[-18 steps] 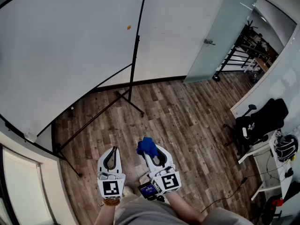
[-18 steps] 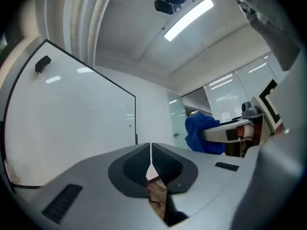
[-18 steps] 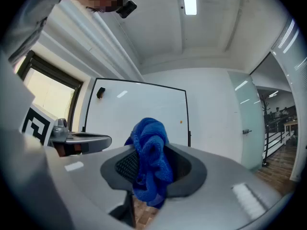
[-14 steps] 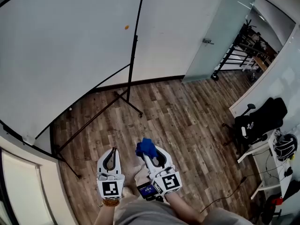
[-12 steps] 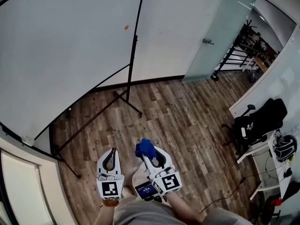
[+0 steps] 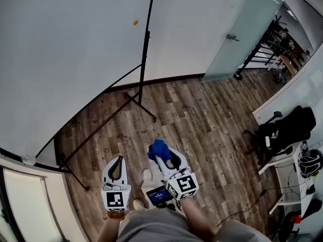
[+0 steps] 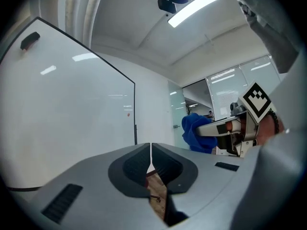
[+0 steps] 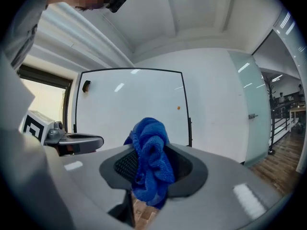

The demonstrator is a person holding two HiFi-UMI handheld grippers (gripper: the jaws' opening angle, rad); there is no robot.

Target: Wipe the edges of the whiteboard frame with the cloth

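your right claw (image 6: 162,158) pinches a bunched blue terry cloth (image 6: 157,148); your left claw (image 6: 119,160), grey plastic, pressed together; whiteboard (image 6: 65,54) glossy white, thin black frame (image 6: 147,34)

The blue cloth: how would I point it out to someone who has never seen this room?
Start at the large whiteboard on its black stand; a person faces it, a white gripper in each hand. The blue cloth is bunched up and clamped by the right gripper, while the left gripper is shut on nothing.
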